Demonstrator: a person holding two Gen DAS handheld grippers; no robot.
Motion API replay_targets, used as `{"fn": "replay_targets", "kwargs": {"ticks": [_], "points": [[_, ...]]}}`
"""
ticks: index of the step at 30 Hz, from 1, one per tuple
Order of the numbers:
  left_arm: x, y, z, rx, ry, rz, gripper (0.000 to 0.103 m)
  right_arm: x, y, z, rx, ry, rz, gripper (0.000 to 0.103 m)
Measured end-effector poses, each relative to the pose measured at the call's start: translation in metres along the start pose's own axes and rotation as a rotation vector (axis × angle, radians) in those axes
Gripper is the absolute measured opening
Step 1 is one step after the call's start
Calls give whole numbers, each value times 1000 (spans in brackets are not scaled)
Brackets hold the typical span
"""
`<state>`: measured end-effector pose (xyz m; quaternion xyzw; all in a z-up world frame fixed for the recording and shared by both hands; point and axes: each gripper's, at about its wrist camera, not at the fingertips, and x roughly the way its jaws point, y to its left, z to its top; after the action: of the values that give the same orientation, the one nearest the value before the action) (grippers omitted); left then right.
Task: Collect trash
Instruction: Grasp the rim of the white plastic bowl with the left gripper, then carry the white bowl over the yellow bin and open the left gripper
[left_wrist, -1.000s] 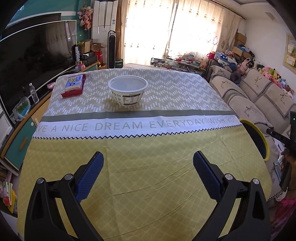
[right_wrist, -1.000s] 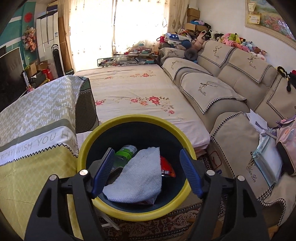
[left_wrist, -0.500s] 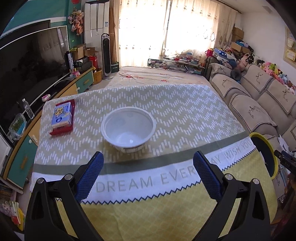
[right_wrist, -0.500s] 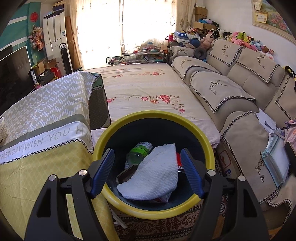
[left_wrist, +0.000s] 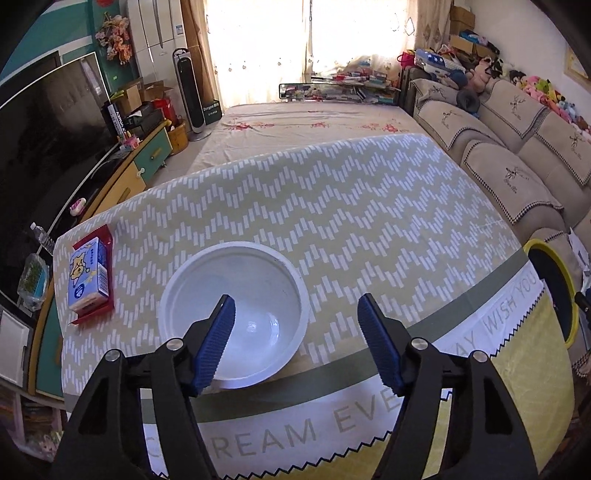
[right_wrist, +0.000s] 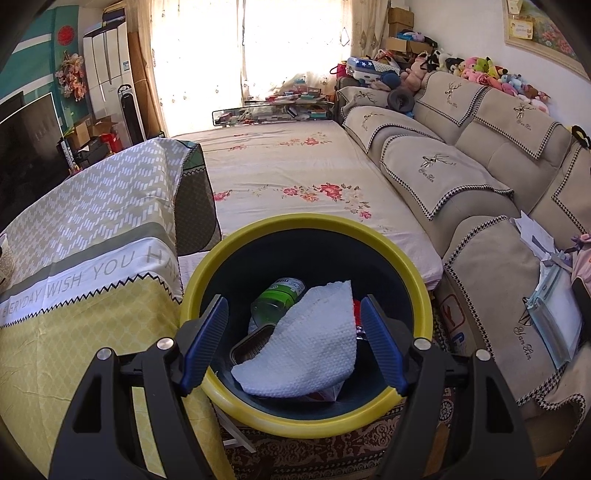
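Taking the bowl (left_wrist: 236, 310) as the landmark and reading from left to right: to its left, near but not touching, a small carton (left_wrist: 88, 281) lies on a red tray (left_wrist: 107, 236) at the edge of the table (left_wrist: 332, 206). The bowl itself is white, round and empty, upright on the zigzag cloth. It looks like a thin disposable plastic tub, so my guess is that it is very light, a little springy in the wall and smooth enough to slip; a hard squeeze could buckle it. The stiffest place to take it is probably the rolled rim on the near side, one finger inside and one outside. The left gripper (left_wrist: 295, 338) hovers over it, spread; its jaws have just been closing, yet nothing is pinched: the left pad (left_wrist: 216, 345) sits over the bowl's inside and the other pad stands clear to the right of the rim, over cloth. Well to the right of the bowl, off the table's edge, the bin (right_wrist: 306, 325) with a yellow rim waits, already holding a paper towel (right_wrist: 306, 343), a green bottle (right_wrist: 277, 299) and other scraps. The right gripper (right_wrist: 293, 345) hangs spread over the bin, holding nothing.
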<state>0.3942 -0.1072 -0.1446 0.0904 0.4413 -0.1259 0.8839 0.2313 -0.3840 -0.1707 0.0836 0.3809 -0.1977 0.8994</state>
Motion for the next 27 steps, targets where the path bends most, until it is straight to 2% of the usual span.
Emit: {"fn": "replay_targets", "kwargs": {"ticks": [8,9,10,16,22,27], "points": [[24,-4,-2,2,42,21,28,5,-1,-3,1,15,6,70],[25,-4,-3,5,42,25,19,6,-1,-4,2,16,7,70],[25,-5,-4,9,41,29,13,5,-2,-4,5,15,9,70],[4,-24,-6,53,-31,58,8,2,-6,-6,17,11,12,70],[-20,-77,-5,148,-80,-27,8,-5,-18,-9,36,3,7,70],[-40,-147,-3,264,-122,-135,8,-16,-33,-14,59,-9,-6,70]]}}
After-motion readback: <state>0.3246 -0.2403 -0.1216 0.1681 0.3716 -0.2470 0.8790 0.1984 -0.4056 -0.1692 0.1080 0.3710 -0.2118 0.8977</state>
